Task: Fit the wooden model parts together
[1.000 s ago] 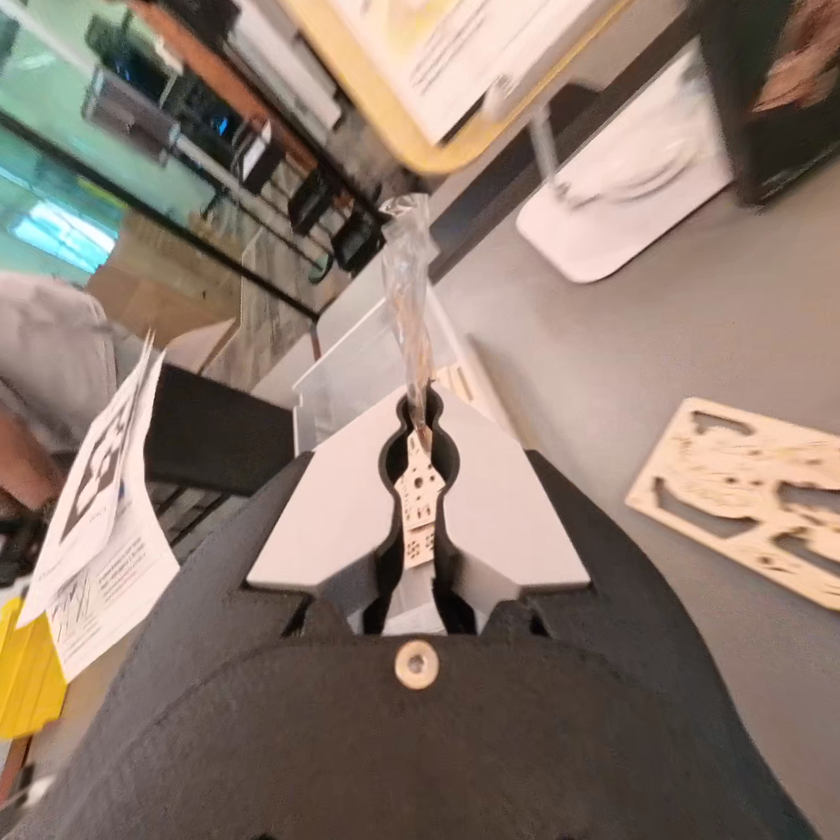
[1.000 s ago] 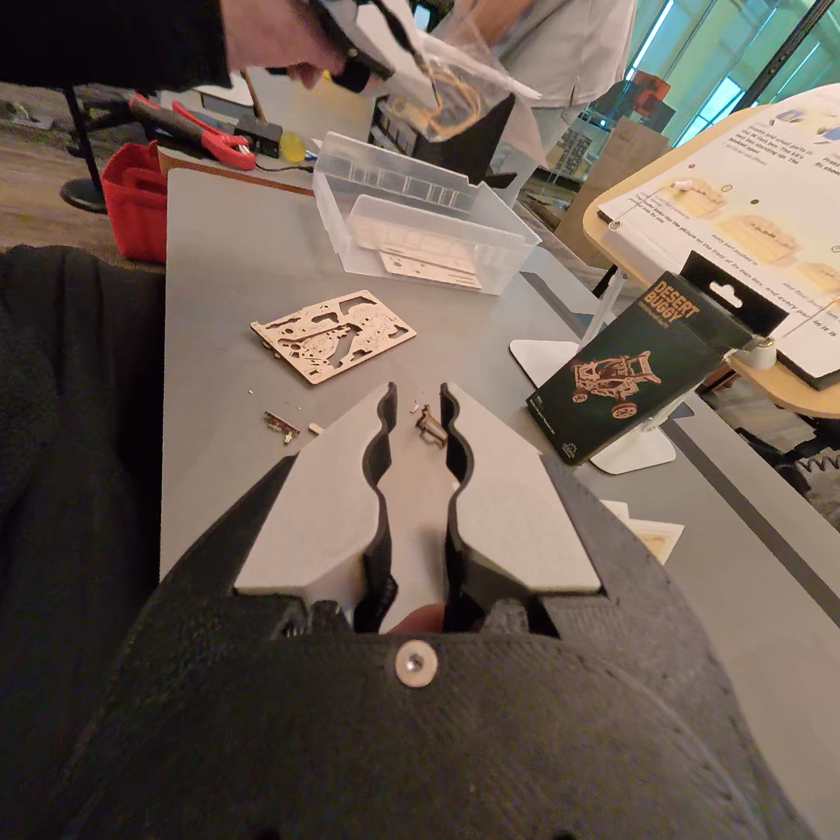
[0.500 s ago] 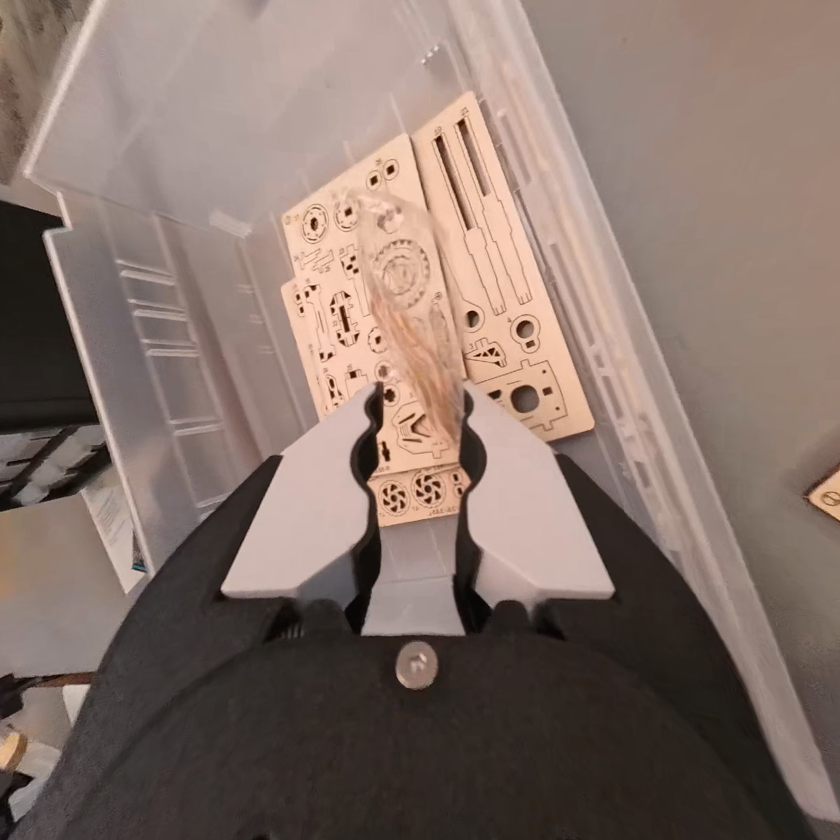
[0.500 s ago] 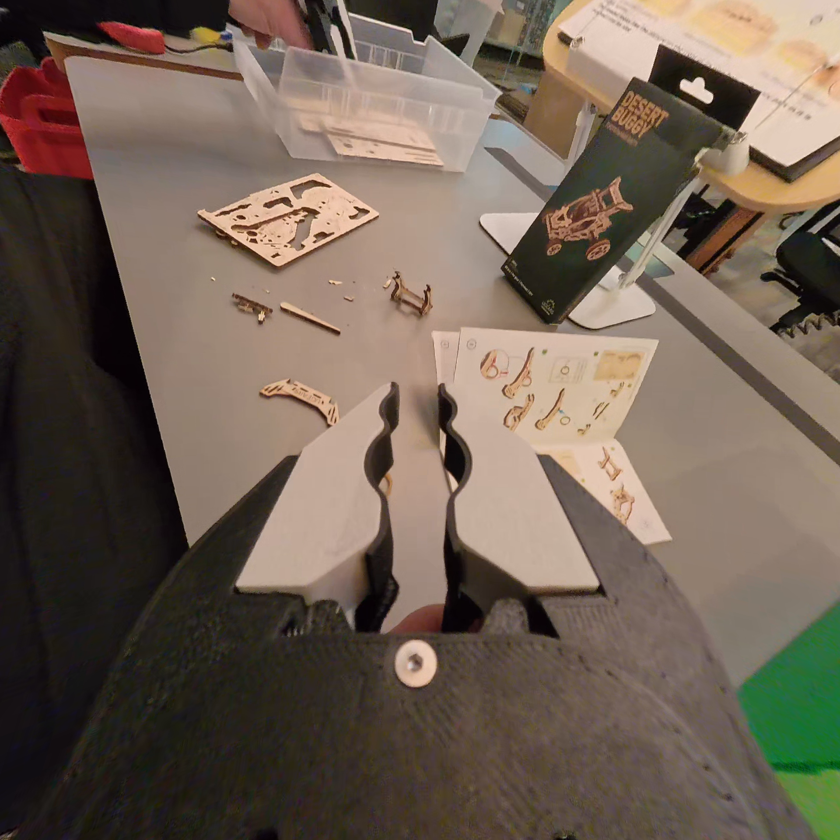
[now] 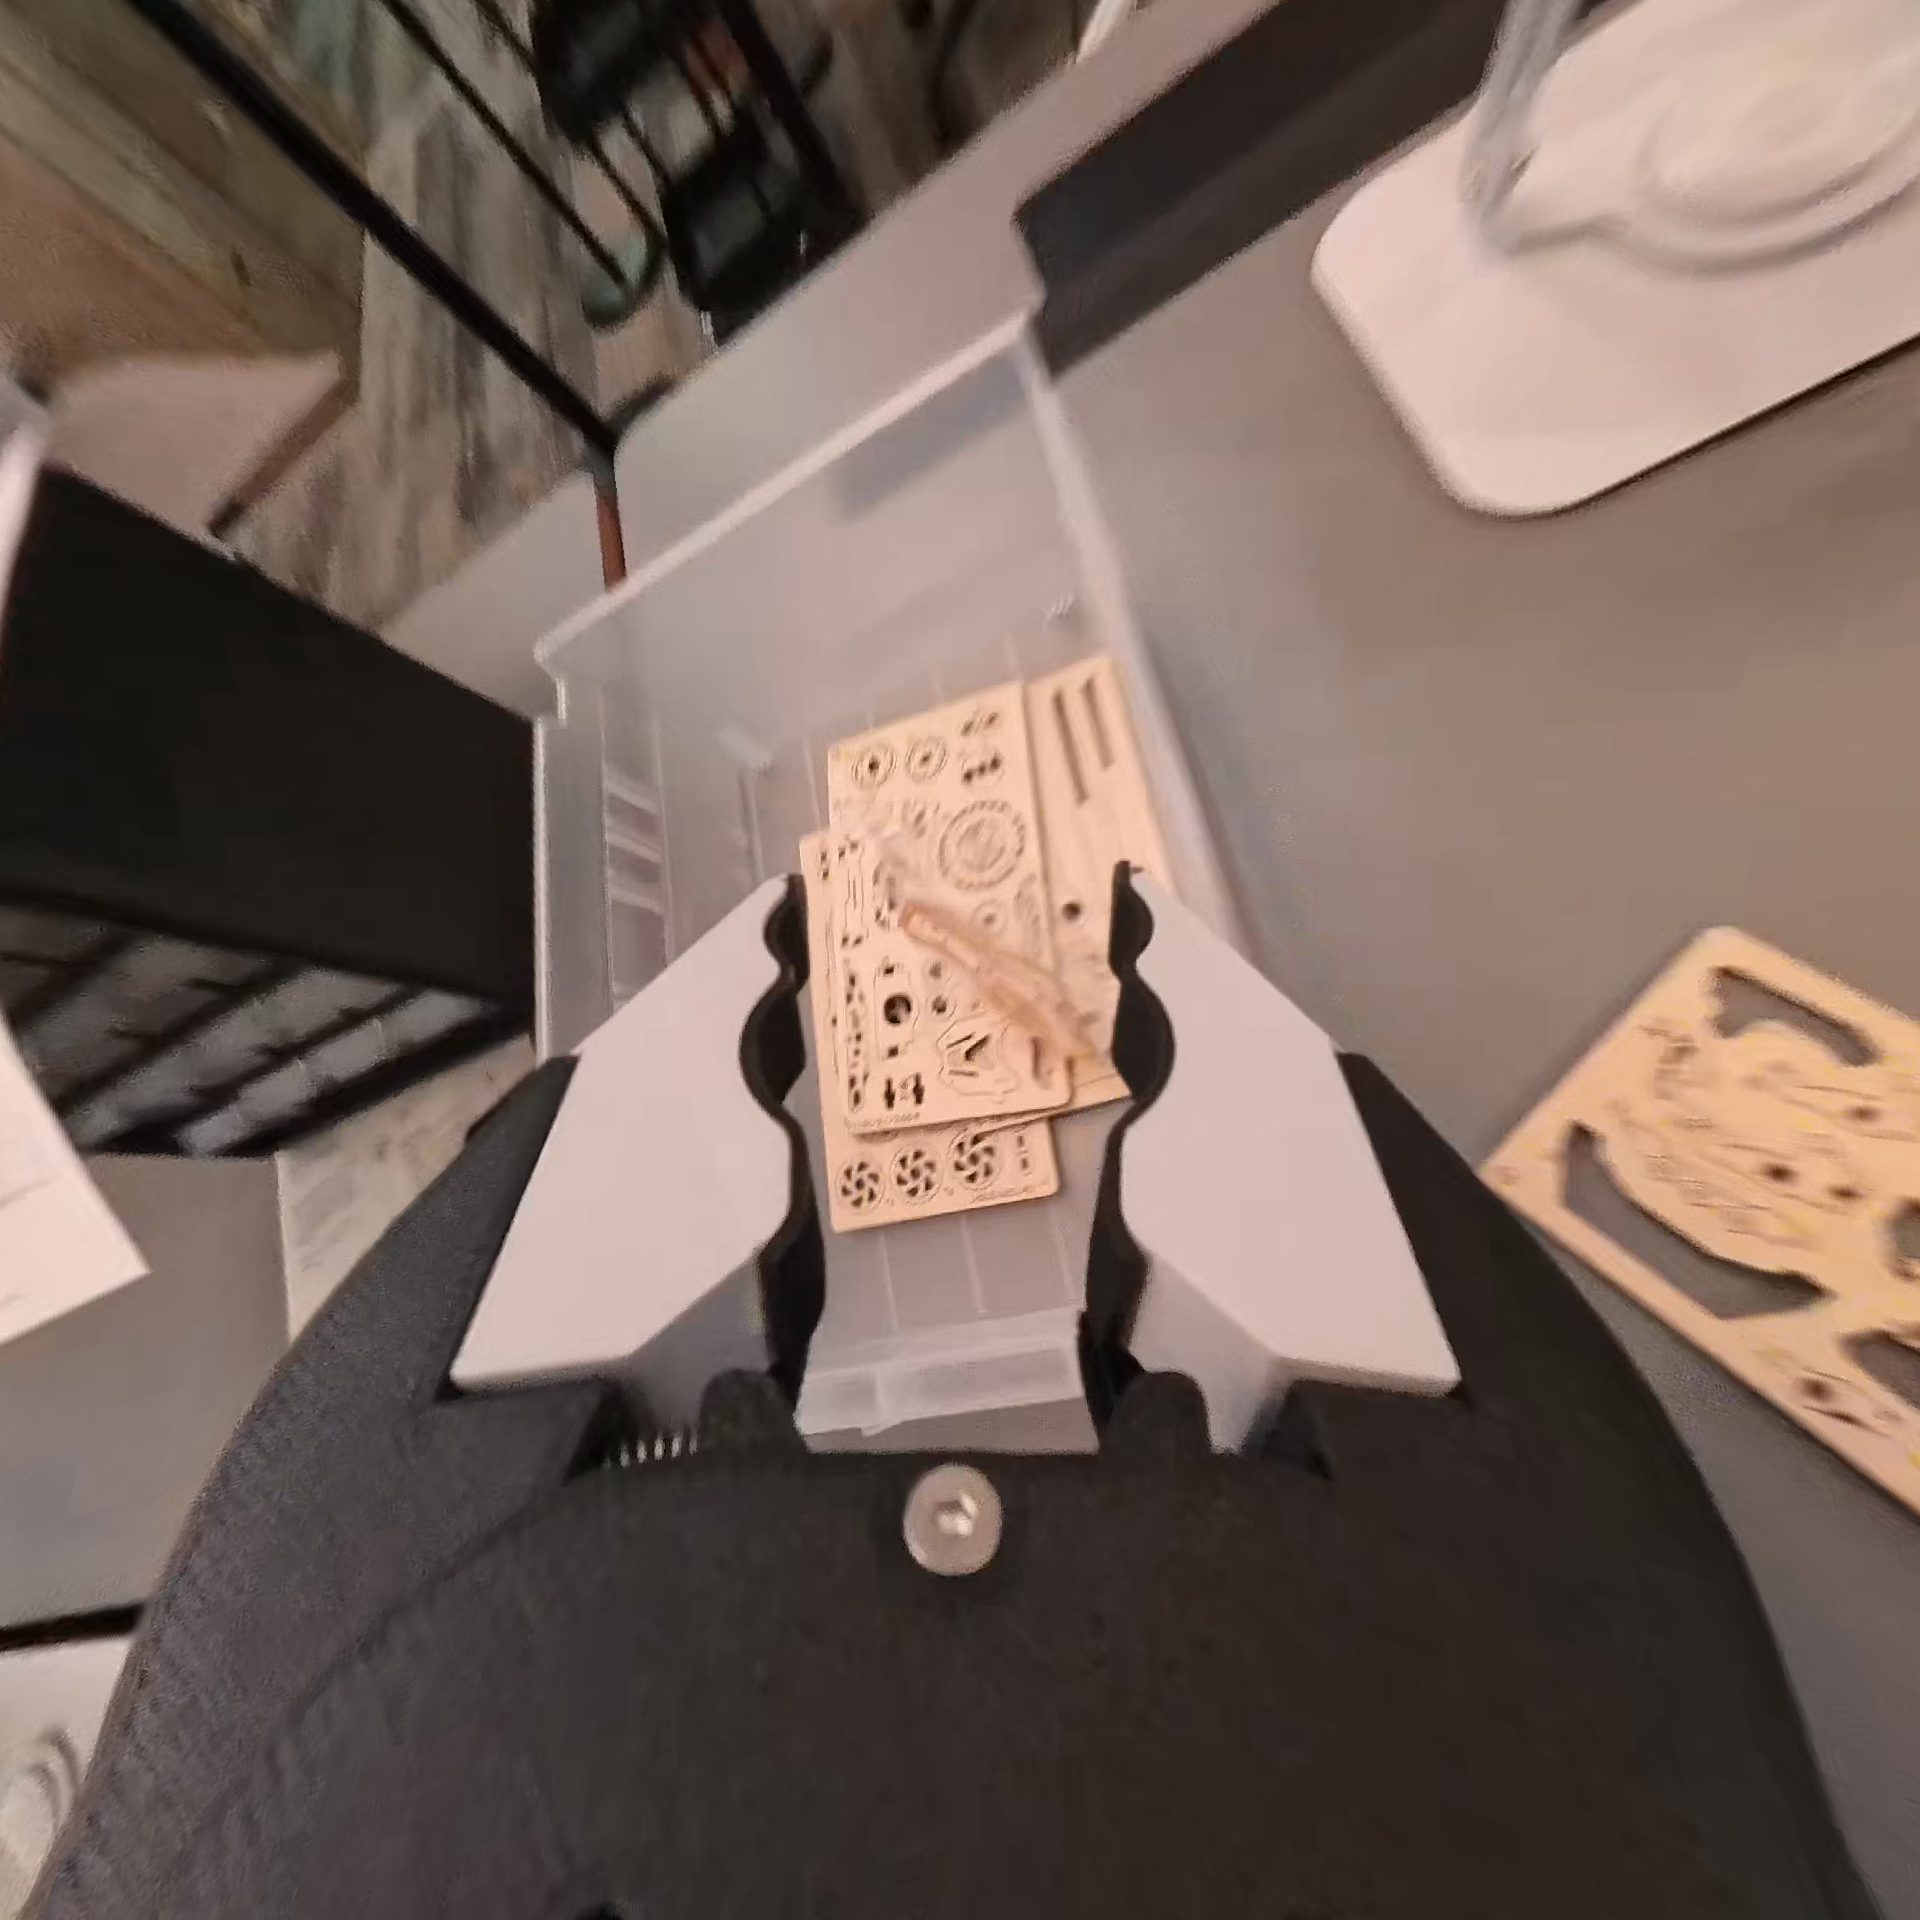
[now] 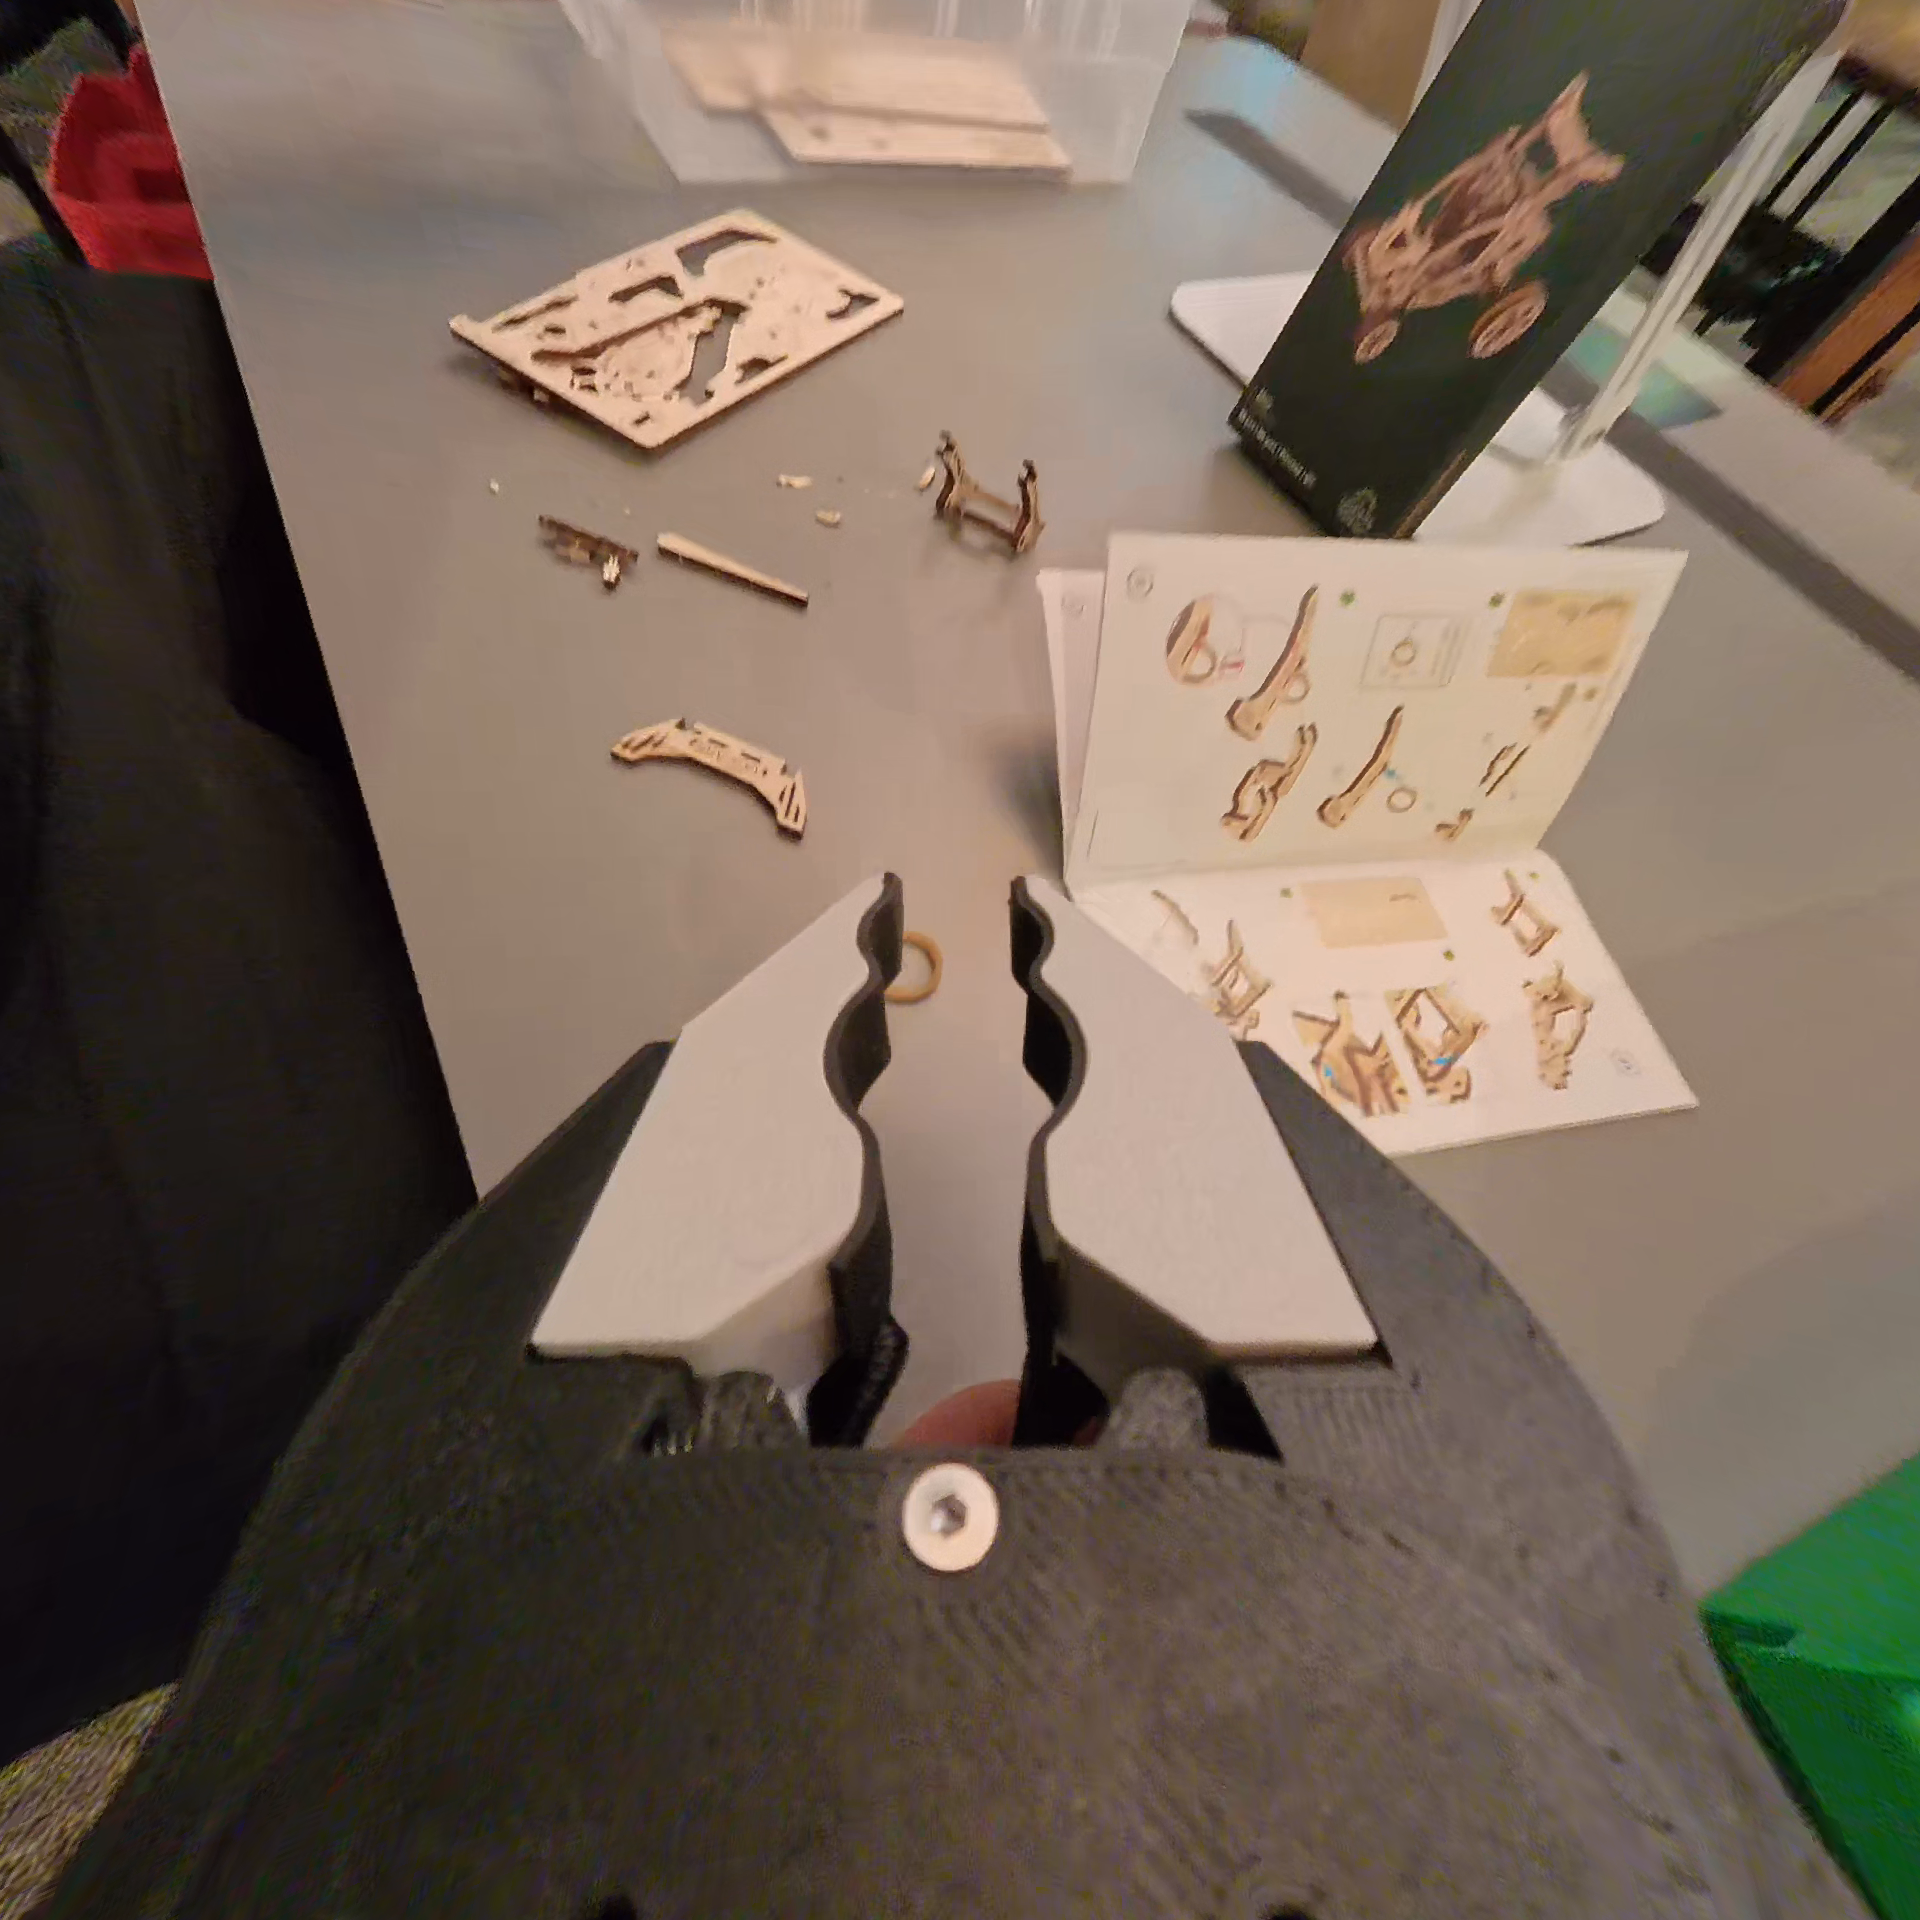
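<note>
the left gripper (image 5: 954,894) is held spread wide and empty above the clear plastic bin (image 5: 582,831); the right gripper (image 6: 954,899) is held part open, nothing pinched, above the grey table (image 6: 436,644).

inside the bin, pale laser-cut wooden part sheets (image 5: 935,1039) are stacked, and a small clear plastic bag of tiny parts (image 5: 987,966) lies on top of them, touched by neither pad. just beside the bin, on the table, a punched-out wooden sheet (image 6: 675,322) is seen; nearer than it lie a curved flat wooden piece (image 6: 717,758), a thin wooden wedge (image 6: 727,566), a small assembled wooden frame (image 6: 987,504) and an open instruction leaflet (image 6: 1371,707). a small tan ring (image 6: 920,966) lies on the table beneath the right jaws. the step in hand is judged to be sorting and fetching parts; no joining is under way. next, the ring would need to be pinched cleanly off the flat surface.
</note>
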The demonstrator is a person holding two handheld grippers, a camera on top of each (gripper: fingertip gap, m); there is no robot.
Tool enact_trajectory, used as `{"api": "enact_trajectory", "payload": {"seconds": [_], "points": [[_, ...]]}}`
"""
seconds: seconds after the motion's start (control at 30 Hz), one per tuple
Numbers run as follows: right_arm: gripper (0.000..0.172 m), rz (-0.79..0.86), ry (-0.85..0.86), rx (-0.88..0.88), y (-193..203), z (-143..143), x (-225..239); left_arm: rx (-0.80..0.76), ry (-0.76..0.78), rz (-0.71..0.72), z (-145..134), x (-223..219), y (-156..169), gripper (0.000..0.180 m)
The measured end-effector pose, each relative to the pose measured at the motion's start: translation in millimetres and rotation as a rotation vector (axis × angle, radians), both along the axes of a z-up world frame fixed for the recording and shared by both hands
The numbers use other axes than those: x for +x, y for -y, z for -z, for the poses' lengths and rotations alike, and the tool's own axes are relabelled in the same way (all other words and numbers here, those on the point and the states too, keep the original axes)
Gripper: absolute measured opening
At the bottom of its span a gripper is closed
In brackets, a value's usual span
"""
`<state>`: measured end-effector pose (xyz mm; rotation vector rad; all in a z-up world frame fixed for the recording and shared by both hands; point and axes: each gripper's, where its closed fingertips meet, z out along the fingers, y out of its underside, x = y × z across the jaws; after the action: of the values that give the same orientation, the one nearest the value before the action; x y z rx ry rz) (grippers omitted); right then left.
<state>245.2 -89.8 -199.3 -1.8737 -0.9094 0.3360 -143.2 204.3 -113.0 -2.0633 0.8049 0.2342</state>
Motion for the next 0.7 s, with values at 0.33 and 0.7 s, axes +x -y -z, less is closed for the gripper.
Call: {"api": "enact_trajectory", "payload": {"seconds": [0.33, 0.7], "points": [[0.016, -0.025, 0.009, -0.034, -8, 11, -9, -0.153, 0.110, 0.534, 43, 203, 130, 0.052], [0.015, -0.016, 0.001, -0.047, -9, 16, -9, -0.266, 0.048, 0.663, 118, 253, 156, 0.041]]}}
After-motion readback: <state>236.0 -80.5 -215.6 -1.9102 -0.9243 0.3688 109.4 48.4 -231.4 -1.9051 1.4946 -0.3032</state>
